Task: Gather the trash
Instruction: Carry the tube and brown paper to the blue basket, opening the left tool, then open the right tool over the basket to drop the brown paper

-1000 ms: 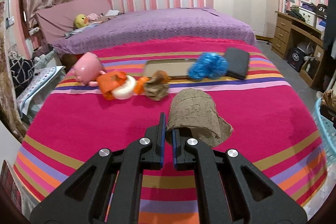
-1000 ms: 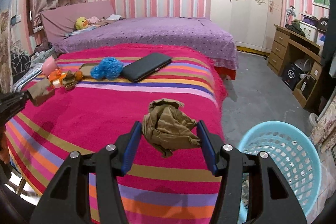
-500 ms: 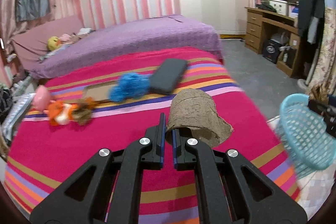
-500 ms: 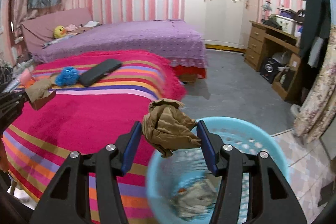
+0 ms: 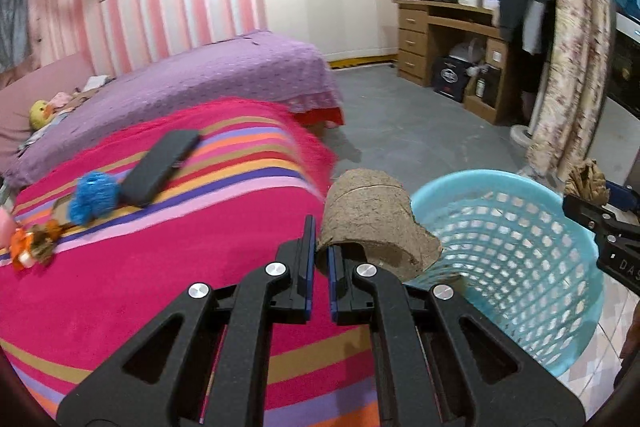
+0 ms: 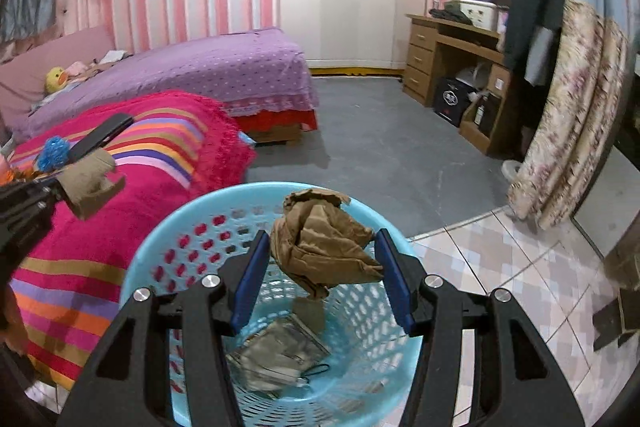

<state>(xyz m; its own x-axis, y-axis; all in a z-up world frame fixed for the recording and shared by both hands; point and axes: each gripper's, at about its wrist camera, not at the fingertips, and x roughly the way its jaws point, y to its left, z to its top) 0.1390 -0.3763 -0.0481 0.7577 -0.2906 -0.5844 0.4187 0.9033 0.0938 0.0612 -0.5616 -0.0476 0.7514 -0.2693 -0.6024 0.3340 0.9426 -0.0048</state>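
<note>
Right wrist view: your right gripper [image 6: 322, 263] holds a crumpled brown paper wad [image 6: 320, 243] between its blue pads, jaws at middling width, directly above the mouth of the blue basket [image 6: 140, 267] in the lower centre of the frame.
Left wrist view: your left gripper [image 5: 318, 263] is pinched almost fully closed on the thin wall of a brown pulp cup [image 5: 372, 223], lower centre, just left of the basket rim [image 5: 500, 179].
Basket contents: flattened grey packaging and a dark scrap lie at the bottom (seen through the right gripper's fingers).
Handling, paper wad: light, soft and springy; you grip it across its bulk, and it should fall freely once the pads part.
Handling, pulp cup: light, fairly stiff but crushable, with a torn lip; a pinch on the wall near the rim suits it (the cup hangs off to one side).
Left on the bed: striped blanket [image 5: 160, 267] carries a dark flat case [image 5: 160, 163], a blue fuzzy ball [image 5: 94, 195] and small toys at the left edge.
Change from a second earlier: both views showed mostly bed, with the basket only at the lower right of the right wrist view; now it sits under your right gripper and beside your left. Grips unchanged.
</note>
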